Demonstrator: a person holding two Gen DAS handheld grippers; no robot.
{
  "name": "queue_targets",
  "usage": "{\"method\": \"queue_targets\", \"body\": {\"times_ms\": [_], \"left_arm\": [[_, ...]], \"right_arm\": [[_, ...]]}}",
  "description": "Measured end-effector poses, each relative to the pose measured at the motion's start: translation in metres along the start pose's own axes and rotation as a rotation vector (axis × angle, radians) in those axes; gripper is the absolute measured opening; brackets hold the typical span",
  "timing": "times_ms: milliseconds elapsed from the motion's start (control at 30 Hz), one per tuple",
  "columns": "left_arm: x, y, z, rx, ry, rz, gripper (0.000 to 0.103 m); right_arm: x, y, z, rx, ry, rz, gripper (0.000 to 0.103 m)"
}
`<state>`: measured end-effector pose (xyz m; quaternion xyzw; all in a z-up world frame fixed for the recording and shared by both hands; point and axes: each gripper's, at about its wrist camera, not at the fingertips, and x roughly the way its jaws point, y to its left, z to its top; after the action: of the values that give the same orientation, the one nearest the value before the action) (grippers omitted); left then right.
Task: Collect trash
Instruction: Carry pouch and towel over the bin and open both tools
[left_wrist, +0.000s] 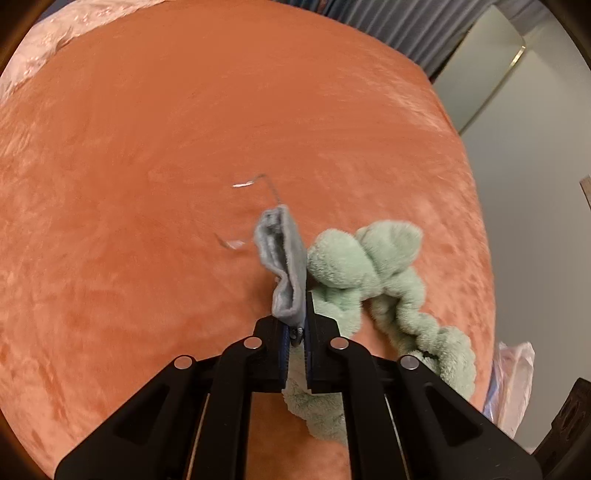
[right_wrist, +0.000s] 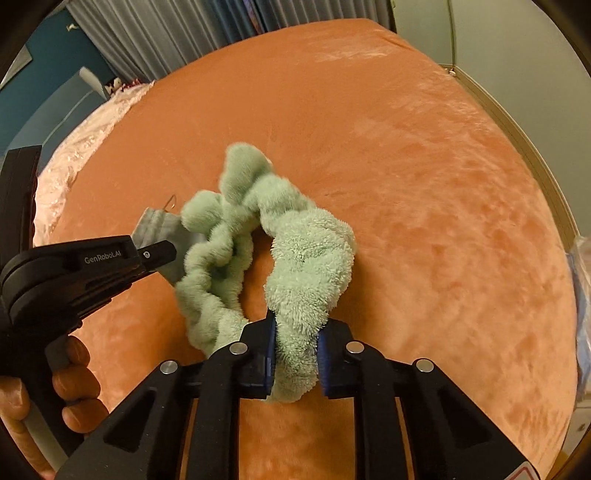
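My left gripper (left_wrist: 295, 328) is shut on a small grey cloth (left_wrist: 282, 262) and holds it just above the orange bed cover (left_wrist: 147, 147). It also shows in the right wrist view (right_wrist: 162, 254), with the grey cloth (right_wrist: 155, 225) at its tip. My right gripper (right_wrist: 295, 354) is shut on a fluffy mint-green headband (right_wrist: 303, 254) that loops over the bed. The headband lies right of the grey cloth in the left wrist view (left_wrist: 369, 266). Two small shiny scraps (left_wrist: 243, 183) (left_wrist: 231, 244) lie on the cover beyond the cloth.
A pink lace bedspread (left_wrist: 44, 44) lies at the far left of the bed. A clear plastic bag (left_wrist: 513, 380) hangs at the bed's right edge. Grey curtains (right_wrist: 166, 29) and a pale wall stand behind the bed.
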<state>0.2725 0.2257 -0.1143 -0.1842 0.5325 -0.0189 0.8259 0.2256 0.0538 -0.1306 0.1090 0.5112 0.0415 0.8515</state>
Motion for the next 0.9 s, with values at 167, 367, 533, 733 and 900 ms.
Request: {"method": "queue_targets", "body": {"times_ms": [167, 367, 533, 733, 900], "left_arm": [[-0.041, -0.036, -0.025, 0.051, -0.018, -0.038, 0.006], [-0.09, -0.097, -0.059, 0.146, -0.042, -0.117, 0.006], [-0.113, -0.157, -0.09, 0.243, -0.049, -0.172, 0.006], [-0.126, -0.228, -0.121, 0.339, -0.036, -0.24, 0.006], [-0.124, -0.282, -0.143, 0.402, -0.012, -0.293, 0.006]], "right_arm": [[-0.058, -0.025, -0.011, 0.008, -0.082, -0.005, 0.016], [-0.131, -0.065, -0.019, 0.018, -0.189, -0.031, 0.015], [-0.187, -0.108, -0.027, 0.057, -0.279, -0.058, 0.015], [-0.242, -0.163, -0.038, 0.128, -0.382, -0.099, 0.015], [-0.276, -0.211, -0.047, 0.185, -0.434, -0.138, 0.015]]}}
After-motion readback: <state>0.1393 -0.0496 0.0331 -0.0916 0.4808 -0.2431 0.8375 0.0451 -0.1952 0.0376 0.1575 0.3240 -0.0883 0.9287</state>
